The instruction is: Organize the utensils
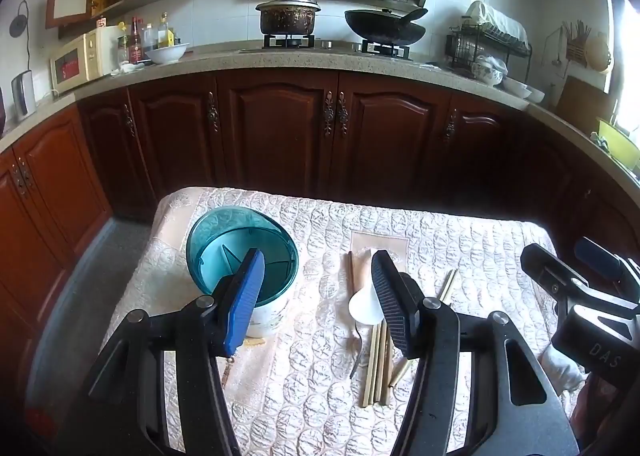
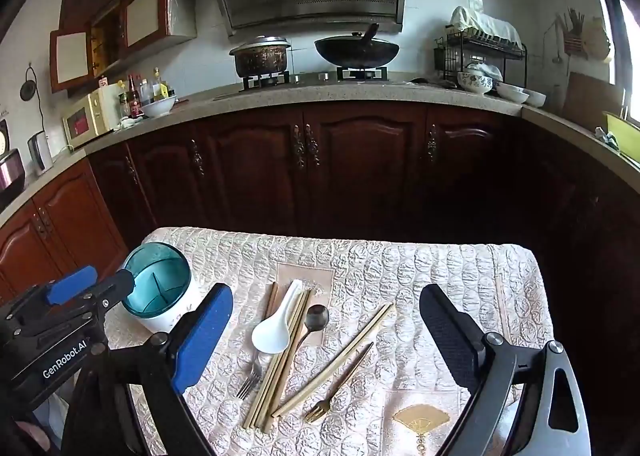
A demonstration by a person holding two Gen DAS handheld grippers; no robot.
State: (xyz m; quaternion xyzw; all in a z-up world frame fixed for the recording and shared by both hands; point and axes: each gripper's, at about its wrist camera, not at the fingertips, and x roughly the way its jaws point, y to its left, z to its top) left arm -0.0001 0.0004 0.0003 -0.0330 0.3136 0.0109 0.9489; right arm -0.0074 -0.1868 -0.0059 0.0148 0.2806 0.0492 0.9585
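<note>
A teal-rimmed white utensil holder [image 1: 242, 252] [image 2: 158, 286] with divided compartments stands empty at the table's left. Loose utensils lie mid-table: a white soup spoon [image 2: 276, 326] [image 1: 366, 306], a bundle of bamboo chopsticks [image 2: 280, 360] [image 1: 378, 360], a dark metal spoon [image 2: 316, 318], a silver fork [image 2: 250, 376], a separate chopstick pair [image 2: 340, 360] and a gold fork [image 2: 340, 384]. My left gripper [image 1: 318, 296] is open above the table between holder and utensils; it shows in the right wrist view [image 2: 92, 284]. My right gripper [image 2: 326, 336] is open over the utensils; it shows in the left wrist view [image 1: 568, 260].
A quilted cream cloth [image 2: 420, 276] covers the small table. Dark wooden cabinets [image 2: 320, 159] and a stone counter [image 2: 360, 91] with a pot [image 2: 262, 55], wok [image 2: 356, 47] and dish rack [image 2: 480, 43] stand behind. The floor [image 1: 80, 276] lies to the left.
</note>
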